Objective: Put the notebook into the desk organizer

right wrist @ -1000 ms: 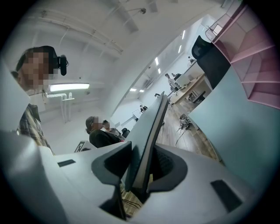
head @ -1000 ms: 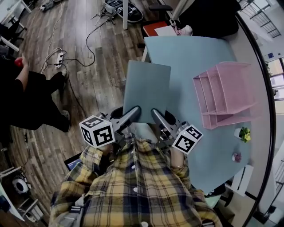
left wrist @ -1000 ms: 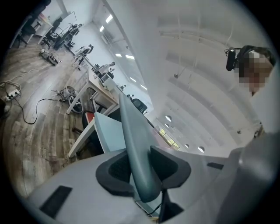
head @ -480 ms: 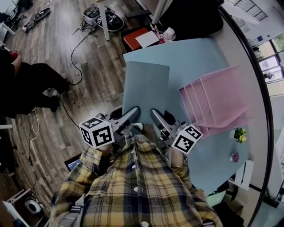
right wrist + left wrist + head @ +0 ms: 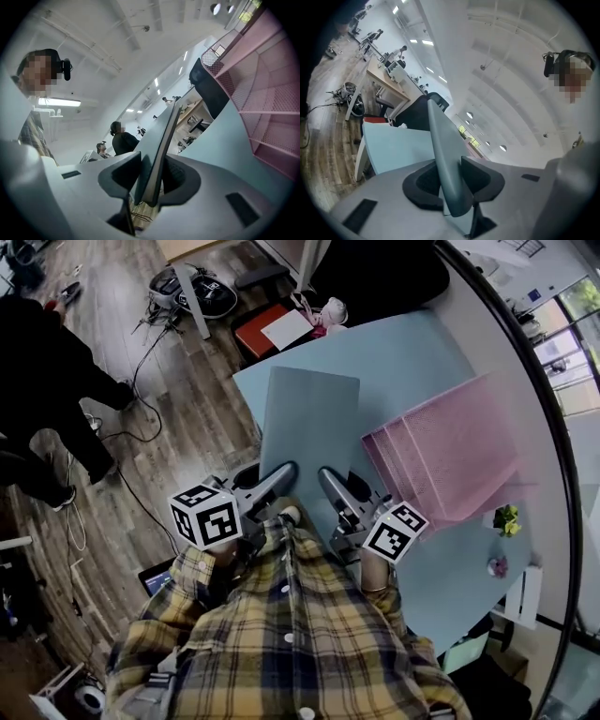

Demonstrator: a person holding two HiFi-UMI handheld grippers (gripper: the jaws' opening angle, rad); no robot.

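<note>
A grey-blue notebook (image 5: pixel 309 427) is held up flat in front of me, over the near-left edge of the light blue table (image 5: pixel 394 352). My left gripper (image 5: pixel 281 474) is shut on its near edge at the left, and my right gripper (image 5: pixel 330 479) is shut on the same edge at the right. In the left gripper view the notebook (image 5: pixel 443 154) stands edge-on between the dark pads of the left gripper (image 5: pixel 452 180). The right gripper (image 5: pixel 152 176) pinches the notebook (image 5: pixel 161 145) likewise. The pink mesh desk organizer (image 5: pixel 441 460) lies just right of the notebook, and its shelves fill the right of the right gripper view (image 5: pixel 276 93).
A person in black (image 5: pixel 47 362) stands on the wooden floor at the left, near cables. A red box with white paper (image 5: pixel 267 329) and a black chair (image 5: pixel 375 277) lie beyond the table. A small plant (image 5: pixel 507 519) and a pink trinket (image 5: pixel 497 565) sit at the table's right.
The table and the pink organizer have swung closer to the notebook's right side. Both grippers keep the same hold on the notebook. The person at the left has moved.
</note>
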